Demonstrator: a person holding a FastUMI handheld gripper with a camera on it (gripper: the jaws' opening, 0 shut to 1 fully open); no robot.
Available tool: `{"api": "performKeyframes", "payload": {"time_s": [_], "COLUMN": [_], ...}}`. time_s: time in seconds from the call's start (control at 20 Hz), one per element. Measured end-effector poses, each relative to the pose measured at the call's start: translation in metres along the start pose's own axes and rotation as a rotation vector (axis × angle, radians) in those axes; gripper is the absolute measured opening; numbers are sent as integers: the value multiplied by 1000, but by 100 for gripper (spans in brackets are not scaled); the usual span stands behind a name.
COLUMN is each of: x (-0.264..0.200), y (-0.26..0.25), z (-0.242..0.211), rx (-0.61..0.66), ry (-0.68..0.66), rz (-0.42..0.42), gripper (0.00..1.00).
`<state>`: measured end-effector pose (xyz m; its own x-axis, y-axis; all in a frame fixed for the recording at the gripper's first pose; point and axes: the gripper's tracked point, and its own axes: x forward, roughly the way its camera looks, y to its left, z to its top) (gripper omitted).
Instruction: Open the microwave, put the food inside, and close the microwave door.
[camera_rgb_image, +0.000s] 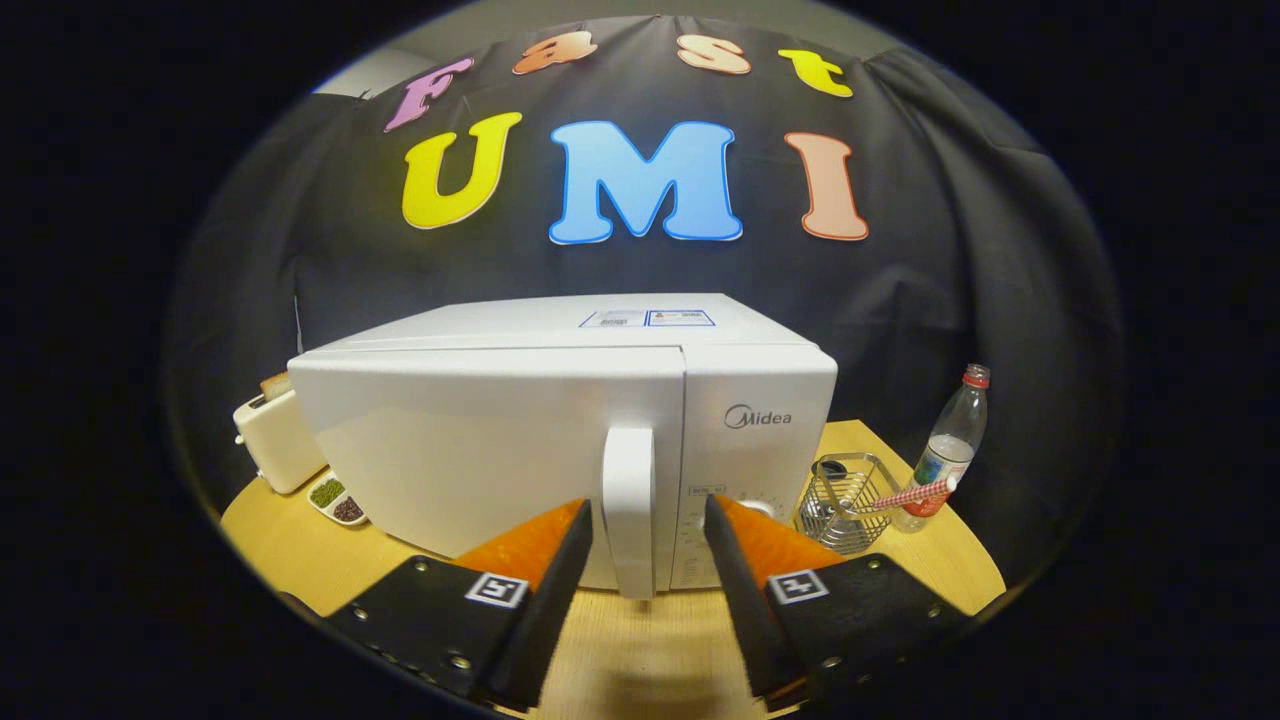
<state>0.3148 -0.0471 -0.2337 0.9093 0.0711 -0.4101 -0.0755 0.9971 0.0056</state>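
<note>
A white microwave (500, 430) stands on the wooden table (640, 650) with its door closed. Its vertical white door handle (628, 500) runs down the door's right side, next to the control panel (745, 470). My gripper (647, 515) is open, with one finger on each side of the handle's lower part and a small gap on both sides. I cannot tell which item on the table is the food.
A cream toaster (275, 435) with bread in it stands left of the microwave, and a small divided dish (337, 498) of green and dark bits lies before it. Right of the microwave are a wire basket (845, 500), a red-checked tube (915, 494) and a plastic bottle (950, 445).
</note>
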Motion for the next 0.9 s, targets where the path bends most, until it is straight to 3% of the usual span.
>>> {"api": "performKeyframes", "payload": {"time_s": [0.05,0.2,0.4,0.5,0.65,0.7,0.75,0.9], "x": [2,2,9,13,13,10,7,3], "y": [1,8,8,6,8,9,9,11], "z": [-2,-2,2,4,5,3,4,-1], "rx": [1,5,-5,26,11,-4,-1,-11], "ry": [8,7,-2,2,1,4,9,36], "rz": [2,33,9,9,-5,-4,-5,3], "gripper": [55,55,33,33,16,16,10,10]}}
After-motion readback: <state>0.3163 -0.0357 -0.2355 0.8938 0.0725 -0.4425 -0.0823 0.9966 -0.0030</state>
